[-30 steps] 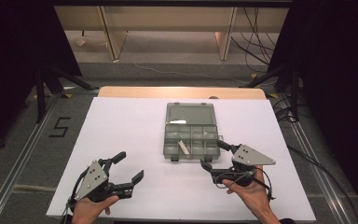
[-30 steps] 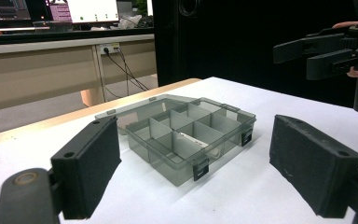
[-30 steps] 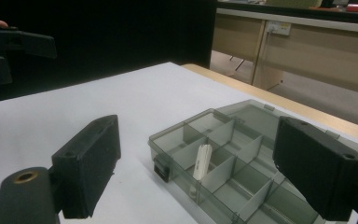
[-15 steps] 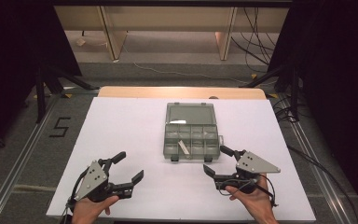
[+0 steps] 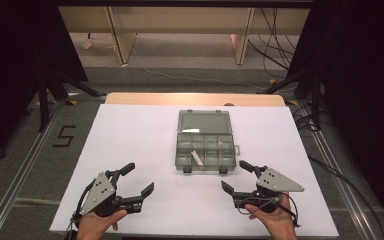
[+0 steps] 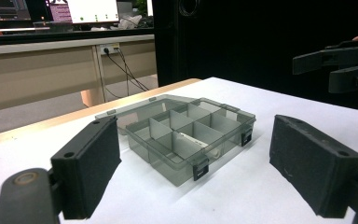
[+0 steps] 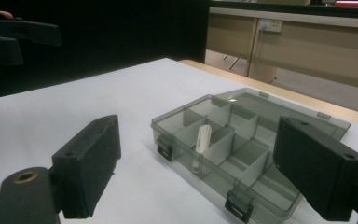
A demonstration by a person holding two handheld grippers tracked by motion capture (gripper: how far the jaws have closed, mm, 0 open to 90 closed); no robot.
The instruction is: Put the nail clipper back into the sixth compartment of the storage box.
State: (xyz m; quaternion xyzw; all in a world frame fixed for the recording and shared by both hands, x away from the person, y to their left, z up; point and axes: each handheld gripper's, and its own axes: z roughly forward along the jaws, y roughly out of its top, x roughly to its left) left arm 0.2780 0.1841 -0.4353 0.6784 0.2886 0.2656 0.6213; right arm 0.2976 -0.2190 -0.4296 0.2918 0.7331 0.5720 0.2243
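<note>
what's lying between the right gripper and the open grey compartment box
Nothing: in the high view, only bare white tabletop separates the right gripper from the translucent grey compartment box.

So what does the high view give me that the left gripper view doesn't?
High view: both hands at the near table edge, the left gripper and right gripper open on either side of the compartment box, plus the floor marking 5.

Left gripper view: a low side look at the box's two black latches and the monitors beyond the table.

Both: the open box with its lid laid back, the small white piece across a divider, and the white table.
</note>
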